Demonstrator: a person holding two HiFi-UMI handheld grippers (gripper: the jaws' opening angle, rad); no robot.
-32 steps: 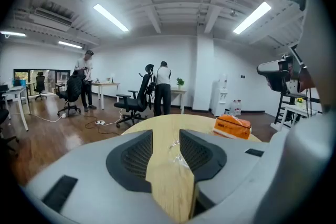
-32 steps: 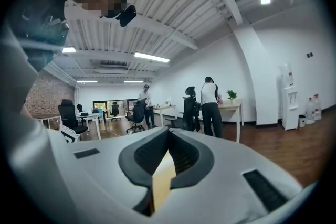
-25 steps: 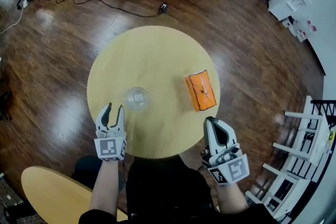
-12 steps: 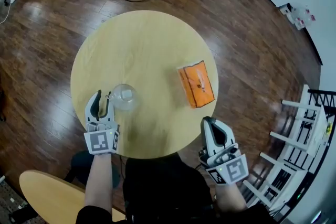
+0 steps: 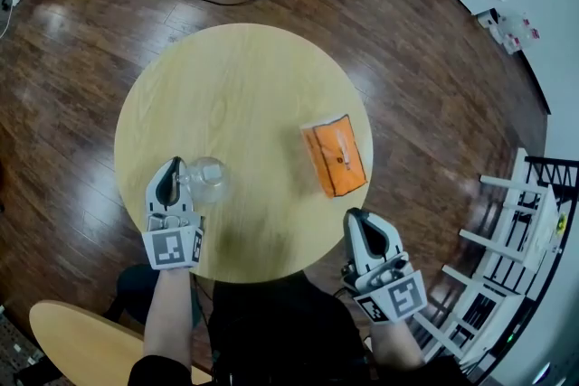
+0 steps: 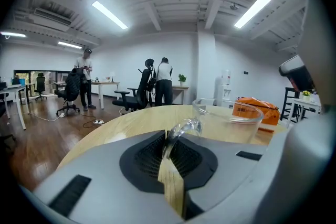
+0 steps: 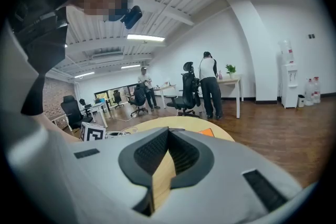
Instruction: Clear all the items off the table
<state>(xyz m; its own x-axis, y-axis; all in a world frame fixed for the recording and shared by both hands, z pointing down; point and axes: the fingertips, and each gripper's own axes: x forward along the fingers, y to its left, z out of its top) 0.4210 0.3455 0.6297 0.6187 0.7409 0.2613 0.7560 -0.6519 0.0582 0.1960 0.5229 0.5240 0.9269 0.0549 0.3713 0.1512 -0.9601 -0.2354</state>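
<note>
The clear glass mug (image 5: pixel 210 183), faint near the left edge of the desk (image 5: pixel 244 77), had its handle hidden under the left claw (image 5: pixel 171 174), which had just pinched it. The right claw (image 5: pixel 358 221) hung closed and empty off the near edge, angled slightly down.
</note>
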